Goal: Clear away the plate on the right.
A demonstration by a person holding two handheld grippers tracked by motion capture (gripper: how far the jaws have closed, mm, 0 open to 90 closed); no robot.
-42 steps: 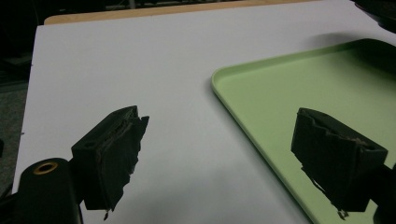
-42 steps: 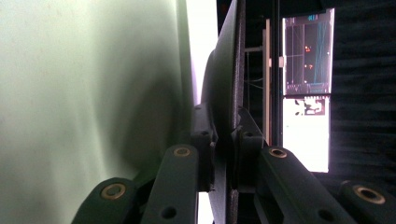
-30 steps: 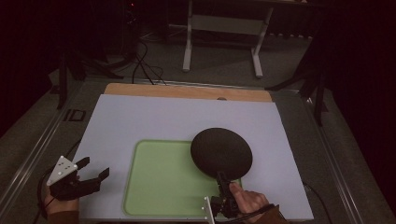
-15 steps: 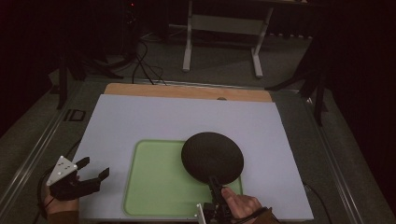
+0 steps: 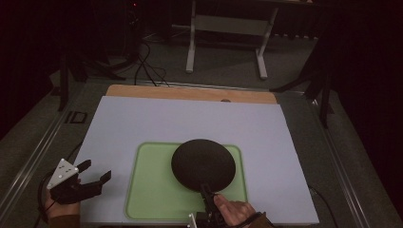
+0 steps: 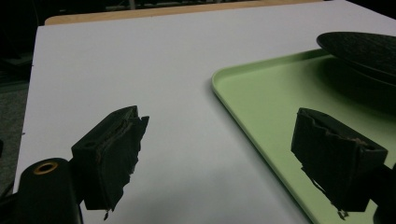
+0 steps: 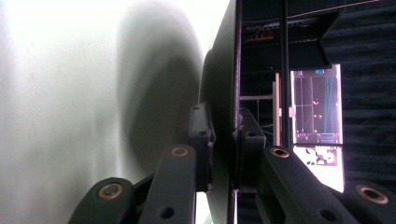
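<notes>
R gripper is clamped on the near rim of the black plate; in the right gripper view both pads pinch that thin edge, one above, one below. L gripper has jaws wide apart w/ nothing between, parked off to the plate's left, well apart from it, so R hand is the nearer by far.

Biggest first: white table top, flat and matte, runs ahead of both grippers. Green tray, smooth w/ rounded corners and a low lip, sits between the two. Plate extends straight ahead of the R gripper, over the tray's right half; round, dark, dull finish, shallow. Judged still slightly off the tray.
</notes>
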